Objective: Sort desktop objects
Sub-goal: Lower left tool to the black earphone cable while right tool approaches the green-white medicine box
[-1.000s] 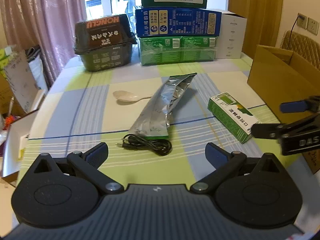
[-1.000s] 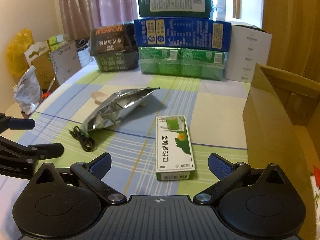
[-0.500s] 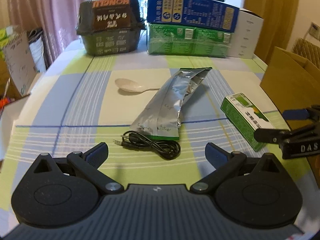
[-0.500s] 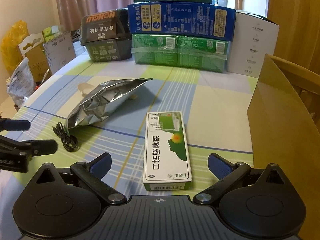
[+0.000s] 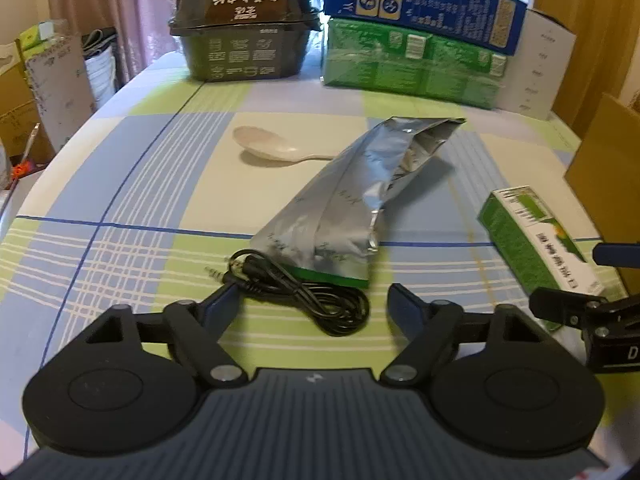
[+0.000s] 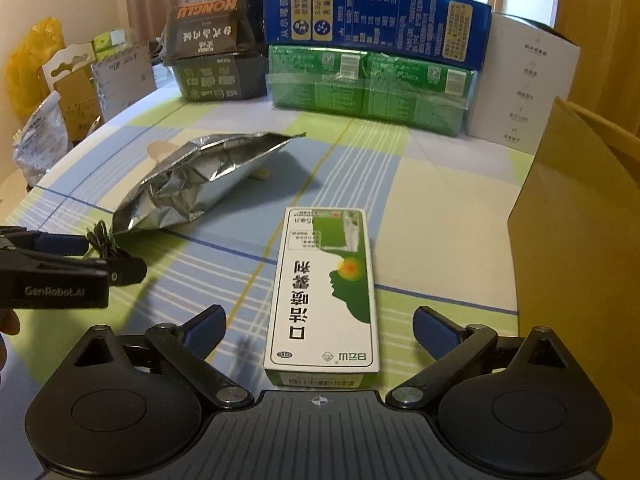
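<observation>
A coiled black audio cable lies on the checked tablecloth, right between the tips of my open left gripper. Just beyond it rests a crumpled silver foil pouch, with a white plastic spoon behind it. In the right wrist view a green and white medicine box lies lengthwise between the spread fingers of my open right gripper, its near end close to the gripper body. The pouch and the left gripper appear at the left there.
A brown cardboard box stands open at the table's right edge. Stacked at the back are a dark noodle tub, green cartons, a blue box and a white box. Bags and cardboard sit off the table's left side.
Both grippers have moved forward and lower: the cable now sits between the left fingertips, and the medicine box now reaches in between the right fingers.
</observation>
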`<state>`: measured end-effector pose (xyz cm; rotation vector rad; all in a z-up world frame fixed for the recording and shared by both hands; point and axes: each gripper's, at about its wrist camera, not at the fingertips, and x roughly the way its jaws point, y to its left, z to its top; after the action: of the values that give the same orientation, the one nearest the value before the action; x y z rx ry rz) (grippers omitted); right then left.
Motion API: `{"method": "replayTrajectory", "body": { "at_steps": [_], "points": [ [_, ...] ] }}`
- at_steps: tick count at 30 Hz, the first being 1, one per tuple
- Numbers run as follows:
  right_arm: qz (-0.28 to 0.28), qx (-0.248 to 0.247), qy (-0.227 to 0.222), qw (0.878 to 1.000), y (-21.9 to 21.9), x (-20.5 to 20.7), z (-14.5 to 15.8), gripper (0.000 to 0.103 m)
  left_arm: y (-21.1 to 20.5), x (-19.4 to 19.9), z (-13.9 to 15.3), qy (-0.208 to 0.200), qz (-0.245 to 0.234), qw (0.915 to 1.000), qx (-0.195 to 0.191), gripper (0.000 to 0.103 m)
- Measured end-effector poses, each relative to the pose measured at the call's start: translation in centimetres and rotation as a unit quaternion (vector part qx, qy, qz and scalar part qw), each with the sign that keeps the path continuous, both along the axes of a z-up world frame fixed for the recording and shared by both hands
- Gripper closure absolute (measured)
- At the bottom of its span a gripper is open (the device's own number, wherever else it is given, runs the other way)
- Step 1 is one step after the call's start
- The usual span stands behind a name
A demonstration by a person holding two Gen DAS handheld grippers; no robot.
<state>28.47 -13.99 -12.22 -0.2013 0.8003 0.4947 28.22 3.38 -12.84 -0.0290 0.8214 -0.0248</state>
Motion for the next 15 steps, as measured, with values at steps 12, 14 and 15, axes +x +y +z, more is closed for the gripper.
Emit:
{"method": "replayTrajectory", "body": {
  "at_steps": [12, 14, 15],
  "points": [
    [-0.005, -0.006, 0.015, 1.0, -0.4, 0.0, -1.2, 0.049, 0.3, -2.2, 0.5, 0.003, -0.008, 0.9997, 0.023, 0.077],
    [-0.011, -0.003, 0.018, 1.0, -0.6, -0.2, -1.0, 0.05, 0.1, -2.8, 0.7, 0.008, -0.011, 0.9996, 0.023, 0.077],
    [-0.013, -0.001, 0.02, 1.0, -0.6, -0.3, -0.9, 0.05, 0.0, -3.1, 0.7, 0.01, -0.015, 0.9995, 0.025, 0.078]
  ]
}}
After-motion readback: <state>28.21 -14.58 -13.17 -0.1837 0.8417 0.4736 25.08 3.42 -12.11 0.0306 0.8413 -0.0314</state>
